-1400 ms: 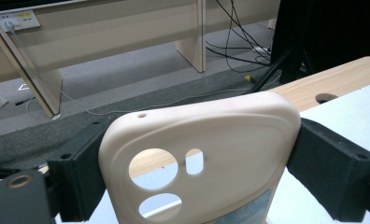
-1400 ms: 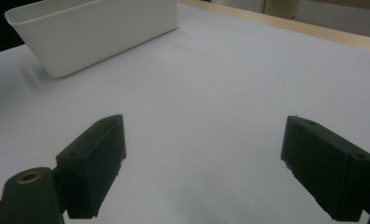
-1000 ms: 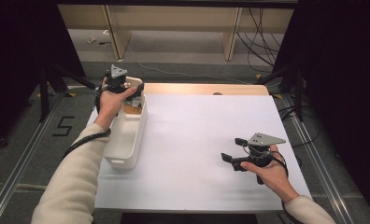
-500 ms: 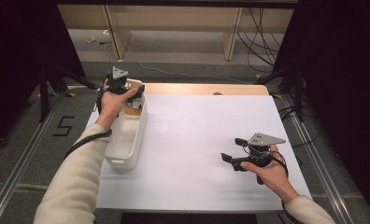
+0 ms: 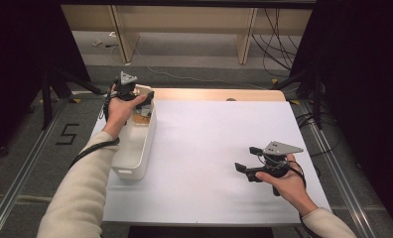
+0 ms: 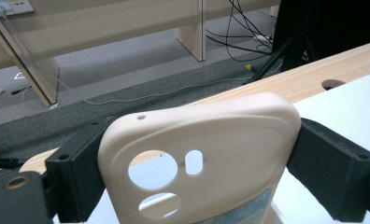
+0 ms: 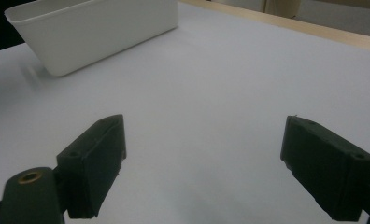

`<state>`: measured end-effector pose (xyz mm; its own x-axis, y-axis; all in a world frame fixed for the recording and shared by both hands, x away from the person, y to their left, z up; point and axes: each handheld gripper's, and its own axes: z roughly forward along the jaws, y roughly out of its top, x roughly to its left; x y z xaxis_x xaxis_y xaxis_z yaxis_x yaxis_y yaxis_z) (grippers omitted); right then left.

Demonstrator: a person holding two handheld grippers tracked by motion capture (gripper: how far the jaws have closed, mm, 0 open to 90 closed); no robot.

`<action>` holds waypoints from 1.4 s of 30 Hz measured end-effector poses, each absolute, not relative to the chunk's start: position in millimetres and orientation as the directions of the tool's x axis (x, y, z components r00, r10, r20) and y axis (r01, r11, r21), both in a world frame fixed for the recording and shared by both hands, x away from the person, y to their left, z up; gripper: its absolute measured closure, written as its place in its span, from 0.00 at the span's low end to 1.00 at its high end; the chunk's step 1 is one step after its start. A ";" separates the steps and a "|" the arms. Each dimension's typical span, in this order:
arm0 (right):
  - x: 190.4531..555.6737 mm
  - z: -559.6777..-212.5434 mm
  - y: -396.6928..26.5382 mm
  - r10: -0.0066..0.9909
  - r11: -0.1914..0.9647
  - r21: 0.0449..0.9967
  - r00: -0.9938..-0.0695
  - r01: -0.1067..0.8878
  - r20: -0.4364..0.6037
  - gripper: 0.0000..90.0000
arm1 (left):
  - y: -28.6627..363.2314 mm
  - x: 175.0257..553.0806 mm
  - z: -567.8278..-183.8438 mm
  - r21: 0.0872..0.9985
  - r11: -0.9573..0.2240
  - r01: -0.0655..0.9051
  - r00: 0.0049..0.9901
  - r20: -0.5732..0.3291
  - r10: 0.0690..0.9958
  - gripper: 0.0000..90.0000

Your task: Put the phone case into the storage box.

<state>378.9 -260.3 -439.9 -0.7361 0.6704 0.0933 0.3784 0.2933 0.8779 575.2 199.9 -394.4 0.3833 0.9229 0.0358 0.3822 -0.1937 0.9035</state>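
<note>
This looks like a lab or recording room set up for filming handwork, not a home. The desk [image 5: 209, 148] has a plain white top with a bare wooden strip along its far edge, where a round cable hole [image 5: 230, 99] is cut. Metal rails [image 5: 16, 178] run along the grey carpeted floor [image 5: 194, 59] on both sides, and a number five [image 5: 68, 134] is taped on the floor at the left. Black curtains or panels [image 5: 363, 74] close off both sides. Loose cables [image 5: 271, 29] hang and trail beyond the desk, near pale wooden furniture legs [image 5: 245, 29]. A wall socket [image 6: 10, 7] sits low on the far panel.
</note>
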 end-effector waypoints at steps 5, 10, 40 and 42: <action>378.9 -439.8 -260.4 0.670 0.294 0.878 -0.736 0.378 0.093 0.17 | 199.6 575.9 -395.1 0.903 -0.191 0.384 0.380 0.034 0.924 0.12; 379.1 -440.0 -260.5 0.670 0.293 0.878 -0.737 0.378 0.093 0.17 | 198.9 577.1 -397.5 0.900 -0.193 0.391 0.378 0.034 0.925 0.12; 379.0 -440.2 -259.6 0.669 0.296 0.877 -0.737 0.377 0.091 0.17 | 200.5 587.4 -398.9 0.888 -0.183 0.421 0.347 0.028 0.937 0.09; 379.3 -440.4 -259.6 0.670 0.294 0.878 -0.737 0.378 0.093 0.17 | 199.7 588.5 -399.3 0.885 -0.194 0.423 0.346 0.041 0.937 0.09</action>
<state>379.3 -259.6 -440.4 -0.7368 0.6698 0.0928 0.3777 0.2938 0.8781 588.5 199.7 -399.3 0.3457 0.9375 0.0407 0.4226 -0.1943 0.8852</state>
